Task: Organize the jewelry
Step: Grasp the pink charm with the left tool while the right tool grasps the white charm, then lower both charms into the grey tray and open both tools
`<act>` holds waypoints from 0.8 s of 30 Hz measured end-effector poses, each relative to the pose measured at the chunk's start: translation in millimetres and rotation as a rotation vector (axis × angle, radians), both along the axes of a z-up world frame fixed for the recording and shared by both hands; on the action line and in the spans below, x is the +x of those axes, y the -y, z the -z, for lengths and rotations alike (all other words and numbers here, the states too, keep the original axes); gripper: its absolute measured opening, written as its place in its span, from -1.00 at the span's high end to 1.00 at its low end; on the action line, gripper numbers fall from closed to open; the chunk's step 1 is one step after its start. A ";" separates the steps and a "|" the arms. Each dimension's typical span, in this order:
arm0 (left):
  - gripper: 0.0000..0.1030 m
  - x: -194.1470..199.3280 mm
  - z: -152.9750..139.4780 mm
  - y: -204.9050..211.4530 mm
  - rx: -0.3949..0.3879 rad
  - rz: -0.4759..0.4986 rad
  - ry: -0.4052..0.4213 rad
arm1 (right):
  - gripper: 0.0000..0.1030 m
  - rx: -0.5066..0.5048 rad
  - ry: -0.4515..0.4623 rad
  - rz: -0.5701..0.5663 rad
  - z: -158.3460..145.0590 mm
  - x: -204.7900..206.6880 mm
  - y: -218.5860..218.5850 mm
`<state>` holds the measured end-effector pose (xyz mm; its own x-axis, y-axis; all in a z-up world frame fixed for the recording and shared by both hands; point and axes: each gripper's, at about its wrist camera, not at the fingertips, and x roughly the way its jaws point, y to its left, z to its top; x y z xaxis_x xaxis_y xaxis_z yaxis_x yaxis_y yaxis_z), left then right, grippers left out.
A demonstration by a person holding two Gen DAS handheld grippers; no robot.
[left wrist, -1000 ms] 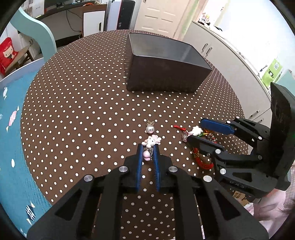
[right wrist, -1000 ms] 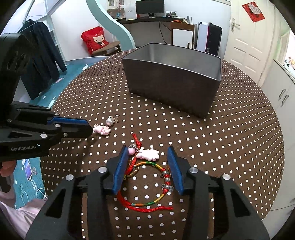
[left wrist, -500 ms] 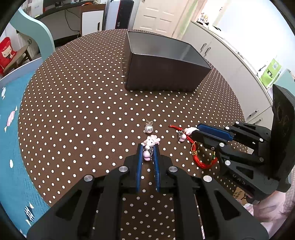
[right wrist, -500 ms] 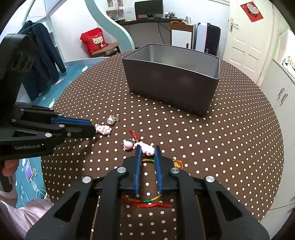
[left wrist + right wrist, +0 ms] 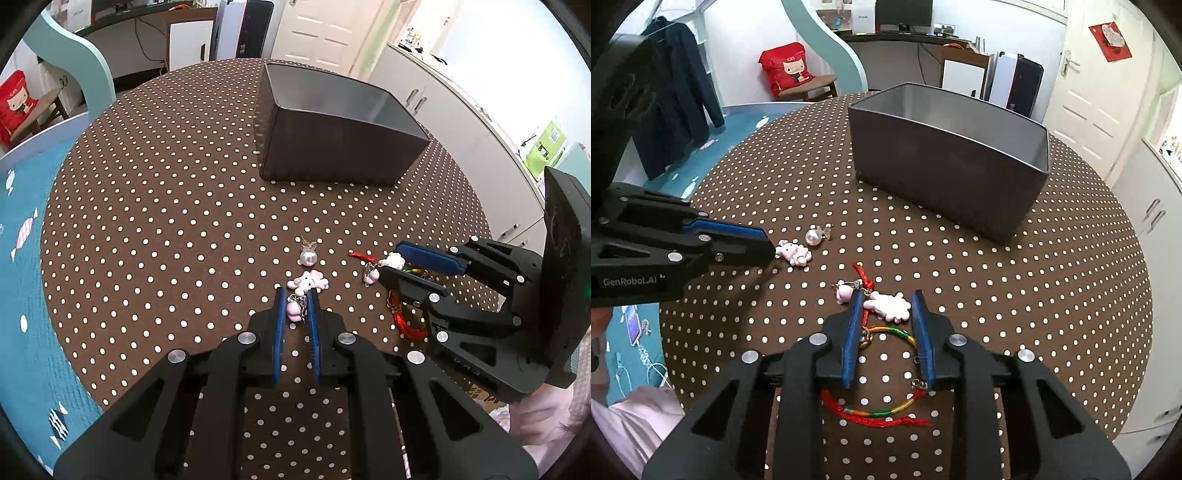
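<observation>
My left gripper (image 5: 295, 297) is shut on a pink charm keychain (image 5: 308, 281) that lies on the dotted tablecloth; the charm also shows in the right wrist view (image 5: 794, 253) at the left gripper's tip (image 5: 768, 249). A pearl pendant (image 5: 308, 256) lies just beyond it. My right gripper (image 5: 886, 304) has its jaws part open around a white charm (image 5: 888, 306) on a red and multicoloured cord bracelet (image 5: 886, 411), which lies on the table. A small pink bead charm (image 5: 843, 294) sits left of the jaws. The grey metal box (image 5: 945, 162) stands behind.
The round table (image 5: 147, 206) carries a brown white-dotted cloth. The table edge drops to a teal floor (image 5: 22, 295) on the left. White cabinets (image 5: 461, 110) stand at the right. A person's pink sleeve (image 5: 624, 432) shows low left in the right wrist view.
My right gripper closed to a narrow gap around the bracelet's charm, then opened partway. The bracelet shifted on the table. My left gripper stayed shut on the pink keychain.
</observation>
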<state>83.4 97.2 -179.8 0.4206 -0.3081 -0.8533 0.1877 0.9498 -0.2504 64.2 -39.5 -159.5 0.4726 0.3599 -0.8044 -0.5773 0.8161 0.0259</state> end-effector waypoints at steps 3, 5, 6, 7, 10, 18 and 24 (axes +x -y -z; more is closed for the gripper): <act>0.77 0.2 -1.6 -0.3 0.000 -0.001 0.002 | 0.52 0.020 -0.011 0.007 -0.8 3.5 3.7; 0.77 0.4 -3.8 1.1 -0.001 -0.002 0.005 | 0.52 0.034 -0.010 0.013 -3.8 4.5 6.2; 0.77 0.4 -5.9 1.1 -0.001 -0.001 0.010 | 0.52 0.038 -0.011 0.014 -5.3 4.5 8.7; 0.77 0.3 -9.2 1.2 -0.003 0.001 0.018 | 0.52 0.038 -0.004 0.018 -7.5 3.7 10.6; 0.78 1.6 -20.1 2.3 -0.022 0.015 0.041 | 0.52 0.055 0.018 0.029 -19.4 5.1 18.3; 0.79 18.7 -68.0 1.3 -0.084 0.066 0.148 | 0.52 0.081 0.146 0.069 -65.4 14.8 40.4; 0.79 46.5 -100.1 6.3 -0.089 0.062 0.226 | 0.51 0.113 0.220 0.108 -94.1 36.5 48.6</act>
